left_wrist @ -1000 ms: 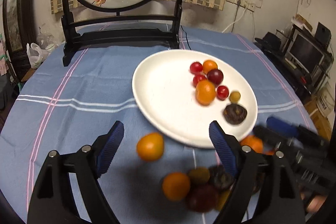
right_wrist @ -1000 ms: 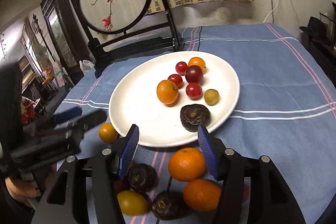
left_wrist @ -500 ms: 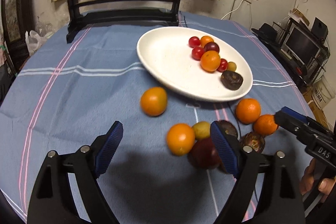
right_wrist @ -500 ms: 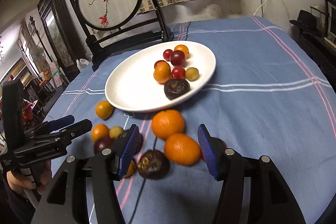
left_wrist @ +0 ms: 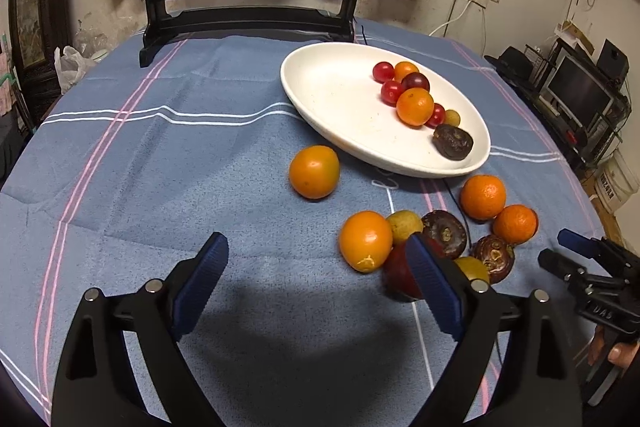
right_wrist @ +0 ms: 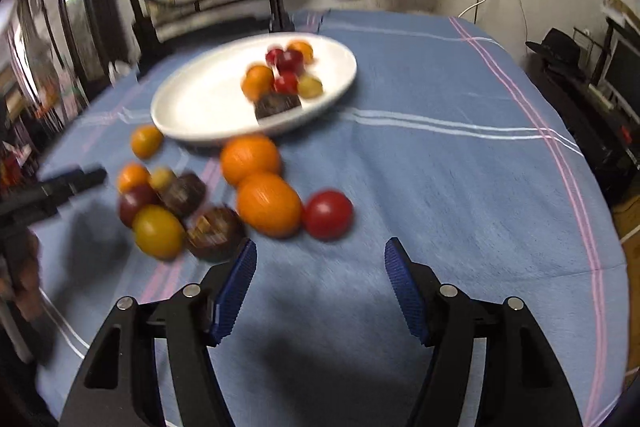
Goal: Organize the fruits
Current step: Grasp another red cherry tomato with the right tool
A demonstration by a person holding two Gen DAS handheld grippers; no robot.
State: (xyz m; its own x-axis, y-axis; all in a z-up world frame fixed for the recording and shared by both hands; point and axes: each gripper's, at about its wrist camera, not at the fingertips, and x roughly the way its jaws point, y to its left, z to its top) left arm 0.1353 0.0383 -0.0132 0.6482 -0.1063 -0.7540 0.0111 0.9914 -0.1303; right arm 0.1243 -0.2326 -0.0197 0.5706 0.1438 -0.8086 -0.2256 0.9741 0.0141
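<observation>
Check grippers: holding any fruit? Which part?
Nothing held. Left gripper and right gripper are both opening with only cloth between the jaws; fruit lies beyond them.

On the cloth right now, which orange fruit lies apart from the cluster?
The orange alone beside the white plate's near rim; the others touch neighbours.

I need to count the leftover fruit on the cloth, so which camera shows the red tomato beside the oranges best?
The right wrist view: the red tomato sits unobstructed beside an orange, though motion-blurred. In the left wrist view I cannot pick that tomato out.
</observation>
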